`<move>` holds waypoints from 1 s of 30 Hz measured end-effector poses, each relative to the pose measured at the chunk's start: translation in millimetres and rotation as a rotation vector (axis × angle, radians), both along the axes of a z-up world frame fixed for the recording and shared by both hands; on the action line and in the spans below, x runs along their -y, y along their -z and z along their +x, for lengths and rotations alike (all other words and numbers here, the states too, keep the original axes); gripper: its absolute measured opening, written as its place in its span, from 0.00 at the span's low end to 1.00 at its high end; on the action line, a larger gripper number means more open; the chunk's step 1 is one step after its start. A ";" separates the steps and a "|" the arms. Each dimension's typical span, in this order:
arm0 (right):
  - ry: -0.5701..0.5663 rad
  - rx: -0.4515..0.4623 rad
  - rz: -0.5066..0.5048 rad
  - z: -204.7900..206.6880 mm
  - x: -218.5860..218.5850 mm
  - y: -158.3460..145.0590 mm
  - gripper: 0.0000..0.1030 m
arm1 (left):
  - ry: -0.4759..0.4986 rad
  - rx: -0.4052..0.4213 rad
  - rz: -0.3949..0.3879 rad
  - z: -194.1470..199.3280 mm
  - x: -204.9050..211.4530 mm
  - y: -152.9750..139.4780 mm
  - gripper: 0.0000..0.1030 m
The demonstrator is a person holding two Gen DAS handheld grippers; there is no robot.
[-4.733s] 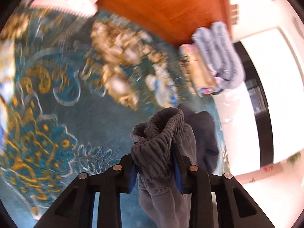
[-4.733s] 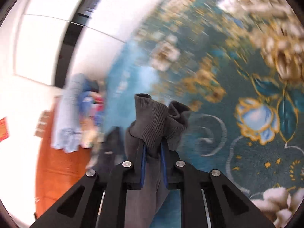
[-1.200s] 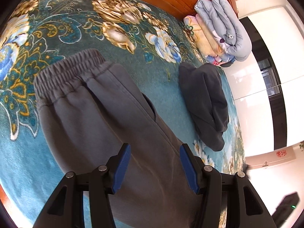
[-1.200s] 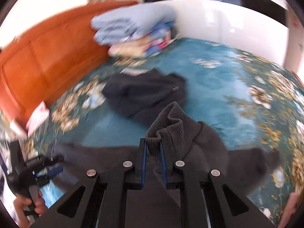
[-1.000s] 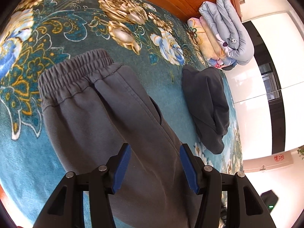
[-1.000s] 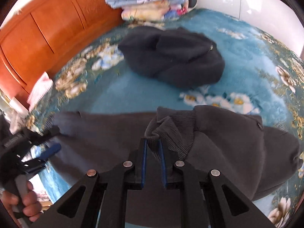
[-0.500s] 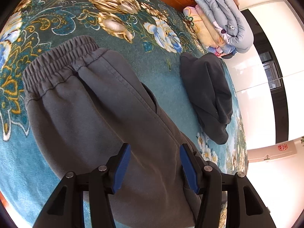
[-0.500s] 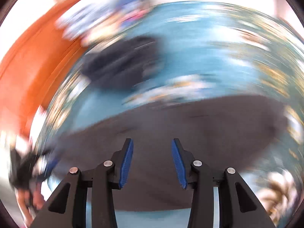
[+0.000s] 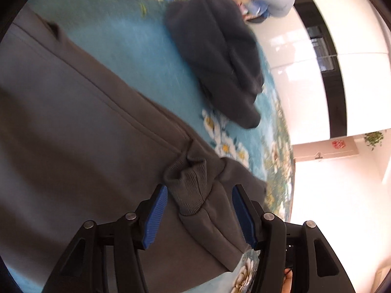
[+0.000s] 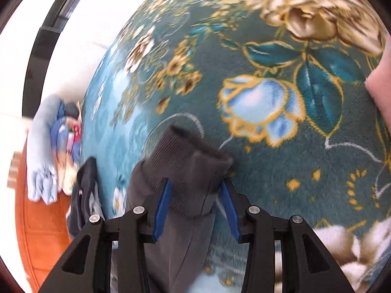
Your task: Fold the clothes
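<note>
Both grippers are spread wide with cloth between the blue pads, and neither is pinching yet: our left gripper (image 9: 199,216) straddles a ribbed cuff (image 9: 189,183) bunched up on the grey sweatpants (image 9: 73,146), which lie flat across the teal flowered blanket (image 9: 136,41), while our right gripper (image 10: 194,207) straddles the other cuff (image 10: 185,168) near a blue flower in the pattern. We judge the main risk to be a shallow bite: the ribbing is thick and springy, so if we close on the very tip it could slip free as we lift, and one leg would trail and skew the fold. Closing too deep could catch the blanket pile beneath (both views are blurred, so we cannot tell whether the pads touch it). A dark sweatshirt (image 9: 217,56) lies close beside the pants, with stacked quilts (image 10: 46,151) beyond; a wide swing of the legs could drag across it.
</note>
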State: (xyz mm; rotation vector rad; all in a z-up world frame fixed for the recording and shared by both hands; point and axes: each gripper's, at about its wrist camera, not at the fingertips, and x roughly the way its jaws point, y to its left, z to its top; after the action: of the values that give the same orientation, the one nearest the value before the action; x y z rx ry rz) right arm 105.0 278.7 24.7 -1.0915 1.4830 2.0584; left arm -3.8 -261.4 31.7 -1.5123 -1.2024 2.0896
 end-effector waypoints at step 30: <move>-0.770 -0.423 0.288 -58.1 256.1 -182.1 0.10 | -0.210 -0.038 0.047 33.4 76.8 -14.8 0.11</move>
State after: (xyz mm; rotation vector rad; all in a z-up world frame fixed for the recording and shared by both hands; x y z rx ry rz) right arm 46.9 22.5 206.7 -1.2870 0.9262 3.0712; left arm 29.5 -338.2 46.5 -1.3714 -1.4407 2.1929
